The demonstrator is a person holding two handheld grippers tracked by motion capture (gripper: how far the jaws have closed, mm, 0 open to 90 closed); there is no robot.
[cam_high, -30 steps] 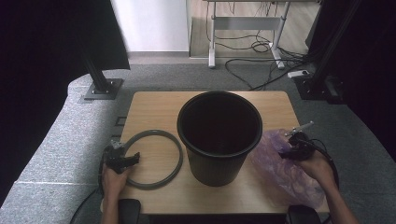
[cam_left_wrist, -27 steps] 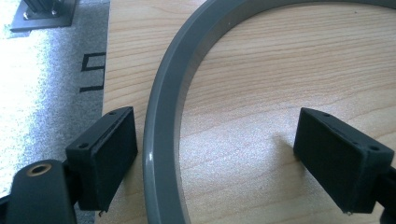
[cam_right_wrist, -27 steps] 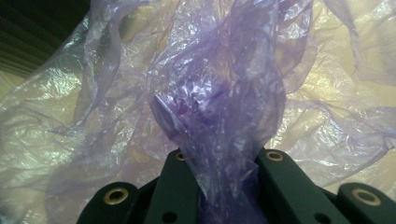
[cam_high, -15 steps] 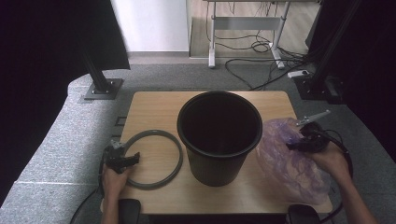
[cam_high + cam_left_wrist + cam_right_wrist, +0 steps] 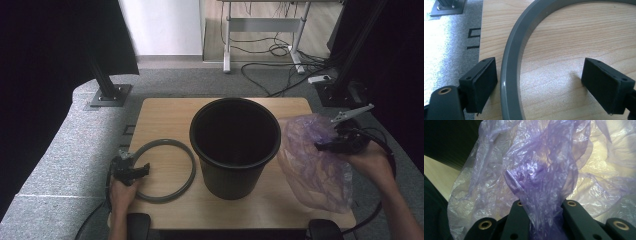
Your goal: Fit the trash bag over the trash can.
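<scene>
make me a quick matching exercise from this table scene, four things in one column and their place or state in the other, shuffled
Things:
1. black bucket
2. grey ring
3. purple plastic bag
4. left gripper

Place or state:
A. jaws open, one either side of the ring's rim
B. pinched in the right gripper, lifted beside the bucket
C. upright at the table's middle
D. flat on the wood, left of the bucket

Pairs: 1-C, 2-D, 3-B, 4-A

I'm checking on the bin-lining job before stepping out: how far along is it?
Done: the right hand-held gripper has pinched the purple bag off the table. In hand: the left hand-held gripper stands open around the grey ring. Left: the black bucket is unlined.
</scene>
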